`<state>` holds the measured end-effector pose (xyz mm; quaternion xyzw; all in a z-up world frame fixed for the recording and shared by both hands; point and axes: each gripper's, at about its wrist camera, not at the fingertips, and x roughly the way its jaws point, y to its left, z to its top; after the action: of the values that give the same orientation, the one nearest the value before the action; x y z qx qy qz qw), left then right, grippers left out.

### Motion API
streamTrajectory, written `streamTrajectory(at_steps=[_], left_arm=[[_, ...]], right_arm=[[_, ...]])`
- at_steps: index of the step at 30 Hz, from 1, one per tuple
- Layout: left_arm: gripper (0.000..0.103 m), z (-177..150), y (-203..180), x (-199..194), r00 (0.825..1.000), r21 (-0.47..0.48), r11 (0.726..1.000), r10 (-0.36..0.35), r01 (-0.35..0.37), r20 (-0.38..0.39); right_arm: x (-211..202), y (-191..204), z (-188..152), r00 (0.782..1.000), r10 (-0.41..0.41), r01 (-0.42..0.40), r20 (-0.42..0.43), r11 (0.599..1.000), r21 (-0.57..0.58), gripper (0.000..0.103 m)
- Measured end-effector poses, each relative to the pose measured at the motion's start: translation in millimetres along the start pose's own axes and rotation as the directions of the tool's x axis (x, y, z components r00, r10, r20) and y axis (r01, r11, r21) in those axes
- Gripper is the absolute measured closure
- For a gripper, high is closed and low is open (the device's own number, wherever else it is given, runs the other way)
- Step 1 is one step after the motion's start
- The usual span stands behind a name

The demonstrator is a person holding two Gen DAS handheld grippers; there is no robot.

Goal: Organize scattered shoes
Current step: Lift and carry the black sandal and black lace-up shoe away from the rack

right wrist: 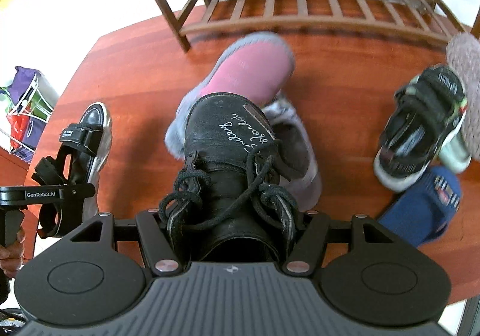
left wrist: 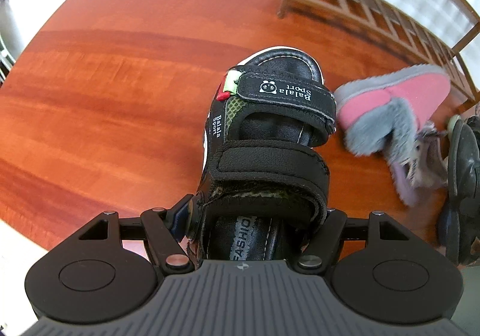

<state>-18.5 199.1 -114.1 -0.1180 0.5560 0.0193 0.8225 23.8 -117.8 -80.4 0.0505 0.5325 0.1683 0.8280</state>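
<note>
My left gripper (left wrist: 258, 210) is shut on the heel end of a black strap sandal (left wrist: 270, 114) marked "Balala Sport", held above the red-brown wooden surface (left wrist: 120, 81). My right gripper (right wrist: 234, 216) is shut on a black lace-up ankle boot (right wrist: 228, 144) with white script on its toe. In the right wrist view, the left gripper (right wrist: 45, 195) and its sandal (right wrist: 81, 141) hang at the left edge. A pink boot with grey fur (right wrist: 249, 72) lies just beyond both held shoes, also seen as the pink boot (left wrist: 399, 102) in the left wrist view.
A slatted wooden shoe rack (right wrist: 300, 3) stands at the far edge, and the rack (left wrist: 375, 12) shows at upper right in the left wrist view. At the right lie a second black sandal (right wrist: 420, 126), a blue slipper (right wrist: 426, 207) and a grey fuzzy shoe (right wrist: 465, 66). A wire basket of bags (right wrist: 27, 108) sits off to the left.
</note>
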Motion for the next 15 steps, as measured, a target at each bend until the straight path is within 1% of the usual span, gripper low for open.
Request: streamTrajectory(at_steps=[2, 8, 12, 15], left_arm=[[0.032, -4.3, 11.9, 2.0, 1.000, -0.001, 1.000, 0.007, -0.007, -0.015], [0.033, -11.8, 31.9, 12.0, 0.999, 0.027, 0.999, 0.021, -0.020, -0.037], [0.033, -13.6, 39.3, 21.1, 0.998, 0.028, 0.999, 0.022, -0.020, -0.058], [0.033, -14.2, 43.8, 30.0, 0.996, 0.011, 1.000, 0.012, -0.011, -0.094]], right_arm=[[4.7, 6.4, -6.8, 1.000, -0.006, 0.006, -0.005, 1.000, 0.013, 0.035], [30.6, 27.2, -31.1, 0.998, -0.045, 0.047, -0.033, 0.997, 0.061, 0.035], [48.8, 27.5, -44.6, 0.996, -0.078, 0.082, -0.053, 0.994, 0.074, 0.035], [61.3, 27.7, -51.8, 0.992, -0.110, 0.116, -0.067, 0.989, 0.091, 0.035]])
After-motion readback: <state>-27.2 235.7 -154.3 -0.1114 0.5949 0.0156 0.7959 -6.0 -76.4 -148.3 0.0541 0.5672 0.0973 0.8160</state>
